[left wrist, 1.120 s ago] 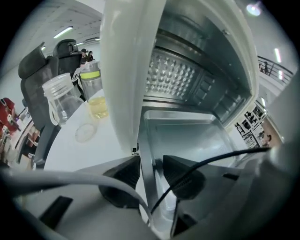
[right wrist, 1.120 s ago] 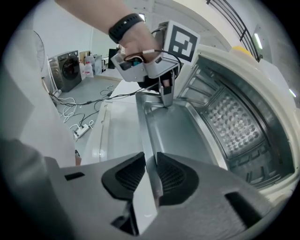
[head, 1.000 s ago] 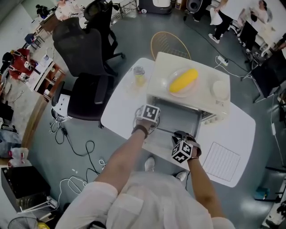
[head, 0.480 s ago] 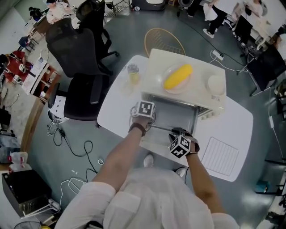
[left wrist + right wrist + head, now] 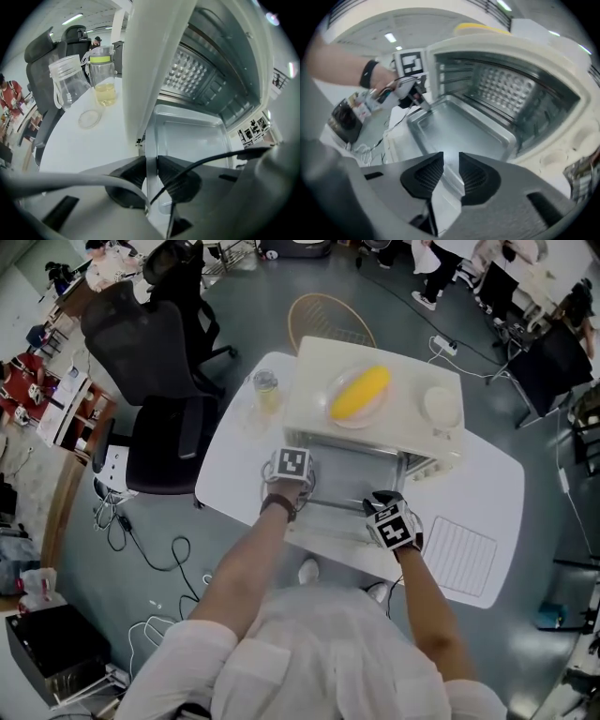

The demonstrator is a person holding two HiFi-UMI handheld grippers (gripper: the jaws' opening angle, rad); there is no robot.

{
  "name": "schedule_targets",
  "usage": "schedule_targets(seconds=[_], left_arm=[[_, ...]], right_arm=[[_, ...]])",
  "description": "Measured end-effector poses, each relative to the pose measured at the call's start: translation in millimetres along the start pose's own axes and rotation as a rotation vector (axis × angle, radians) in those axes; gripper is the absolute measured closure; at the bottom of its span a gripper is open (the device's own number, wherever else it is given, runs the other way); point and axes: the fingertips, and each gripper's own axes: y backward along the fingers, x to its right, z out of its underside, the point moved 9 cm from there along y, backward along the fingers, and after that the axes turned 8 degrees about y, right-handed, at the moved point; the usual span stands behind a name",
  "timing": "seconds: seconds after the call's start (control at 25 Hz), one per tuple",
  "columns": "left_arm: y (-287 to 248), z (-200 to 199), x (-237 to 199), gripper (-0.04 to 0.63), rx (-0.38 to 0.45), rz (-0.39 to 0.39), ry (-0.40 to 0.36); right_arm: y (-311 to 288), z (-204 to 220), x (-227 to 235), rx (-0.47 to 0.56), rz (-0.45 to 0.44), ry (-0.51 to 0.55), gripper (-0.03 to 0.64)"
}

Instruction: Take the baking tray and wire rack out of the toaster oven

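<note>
Pinching the near rim of the tray [image 5: 187, 136], left claw [image 5: 149, 164] has just been closing tight; right claw [image 5: 451, 171] is straddling that rim, jaws apart; tray, reaching ahead into oven [image 5: 150, 56], likely light, stiff, slippery

Your right gripper [image 5: 451, 180]: the jaws stand a little apart and have just been opening. The baking tray's near rim runs through the gap, but you can't tell whether the pads press on it.
Baking tray [image 5: 459, 129]: silver metal, sticking out of the oven's mouth toward you.
Toaster oven [image 5: 543, 61]: cream shell with an open cavity, a dimpled back wall and rails on the side walls.
Your left gripper [image 5: 423, 104]: its tips are at the tray's far left corner, with its marker cube [image 5: 411, 63] just above.
Your left arm: bare forearm with a black wristband [image 5: 369, 73].
Oven top: the edge of something yellow [image 5: 480, 28] shows.
</note>
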Motion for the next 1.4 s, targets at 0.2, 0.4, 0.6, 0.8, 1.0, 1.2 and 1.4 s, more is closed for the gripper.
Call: schedule_targets(seconds=[0.2, 0.4, 0.6, 0.8, 1.0, 1.2, 1.4], left_arm=[[1.8, 3.0, 2.7, 0.52, -0.013, -0.001, 0.003], [2.1, 2.0, 2.8, 0.52, -0.005, -0.01, -0.01], [-0.2, 2.8, 9.4, 0.52, -0.016, 0.028, -0.011], [0.6, 2.6, 10.9, 0.52, -0.019, 0.03, -0.005], [-1.3, 3.6, 9.6, 0.52, -0.026, 0.023, 0.001], [-1.0, 2.9, 10.4, 0.518, -0.012, 0.006, -0.005], [4.6, 8.5, 14.3, 0.518, -0.01, 0.028, -0.005]], right_arm=[[-1.2, 34.2, 59.6, -0.054, 0.137, -0.346, 0.485], [-4.6, 56.8, 87.7, -0.083, 0.16, -0.529, 0.474], [-16.2, 61.9, 95.7, -0.097, 0.15, -0.601, 0.468], [-25.9, 68.5, 100.8, -0.095, 0.128, -0.664, 0.469], [-34.9, 71.1, 101.2, -0.085, 0.072, -0.701, 0.488], [-32.7, 71.4, 101.7, -0.09, 0.058, -0.729, 0.522], [-25.9, 74.9, 96.1, -0.077, 0.058, -0.77, 0.528]])
